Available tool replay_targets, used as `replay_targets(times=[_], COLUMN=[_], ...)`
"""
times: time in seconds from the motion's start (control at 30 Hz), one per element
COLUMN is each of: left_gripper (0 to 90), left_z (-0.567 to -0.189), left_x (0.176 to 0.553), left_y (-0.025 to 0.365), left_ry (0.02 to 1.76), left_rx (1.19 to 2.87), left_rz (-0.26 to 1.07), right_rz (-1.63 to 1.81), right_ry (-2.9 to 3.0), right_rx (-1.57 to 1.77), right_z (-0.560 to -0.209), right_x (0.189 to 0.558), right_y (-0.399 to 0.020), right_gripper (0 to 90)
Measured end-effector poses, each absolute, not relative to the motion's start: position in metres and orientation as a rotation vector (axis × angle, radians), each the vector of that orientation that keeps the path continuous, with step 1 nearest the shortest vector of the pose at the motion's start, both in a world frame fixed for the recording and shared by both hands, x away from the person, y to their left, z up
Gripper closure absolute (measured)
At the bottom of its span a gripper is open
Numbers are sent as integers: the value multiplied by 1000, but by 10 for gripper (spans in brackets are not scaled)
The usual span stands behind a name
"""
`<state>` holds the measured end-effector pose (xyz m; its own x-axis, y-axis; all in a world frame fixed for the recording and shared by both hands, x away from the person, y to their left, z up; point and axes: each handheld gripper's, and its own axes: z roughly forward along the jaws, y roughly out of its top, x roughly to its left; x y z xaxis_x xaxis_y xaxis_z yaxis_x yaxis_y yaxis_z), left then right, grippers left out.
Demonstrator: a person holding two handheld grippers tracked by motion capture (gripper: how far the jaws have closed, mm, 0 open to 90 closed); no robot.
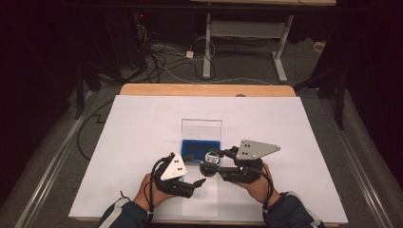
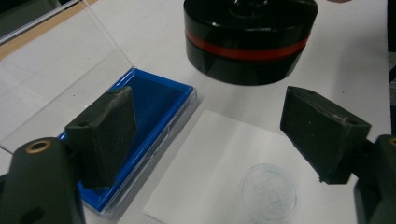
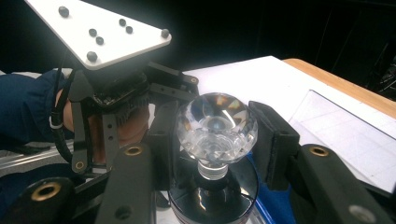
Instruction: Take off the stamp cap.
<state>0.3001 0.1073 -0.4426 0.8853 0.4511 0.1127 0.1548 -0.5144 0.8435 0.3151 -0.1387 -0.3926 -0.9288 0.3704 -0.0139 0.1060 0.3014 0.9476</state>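
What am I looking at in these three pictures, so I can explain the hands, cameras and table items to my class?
A person holds a two-jaw tool in each hand. One camera looks down from above; the other two ride on the tools. The right gripper is shut on the crystal knob of a round black stamp, held above the table. The left gripper is open, holding nothing. On the white table cover lie a blue ink pad in a clear case with its lid up, and a paper slip bearing a faint round blue print.

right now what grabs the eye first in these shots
The faceted crystal knob of a round black stamp, gripped by the right gripper above the table. Just beyond it lies the open blue ink pad, with the left gripper open over a paper slip bearing a faint round print.
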Motion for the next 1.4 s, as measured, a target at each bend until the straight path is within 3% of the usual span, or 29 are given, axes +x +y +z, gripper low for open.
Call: replay_targets(times=[0.97,1.4], left_gripper=[183,315], left_z=[-442,-445], left_x=[300,300], left_y=[93,94], left_ry=[387,353], left_rx=[2096,2098], left_rz=[316,249], right_rz=[1702,1697], right_ry=[2338,2348], right_rx=[424,426], right_z=[-393,-399], right_x=[310,309], right_y=[-139,-135], right_gripper=[565,565])
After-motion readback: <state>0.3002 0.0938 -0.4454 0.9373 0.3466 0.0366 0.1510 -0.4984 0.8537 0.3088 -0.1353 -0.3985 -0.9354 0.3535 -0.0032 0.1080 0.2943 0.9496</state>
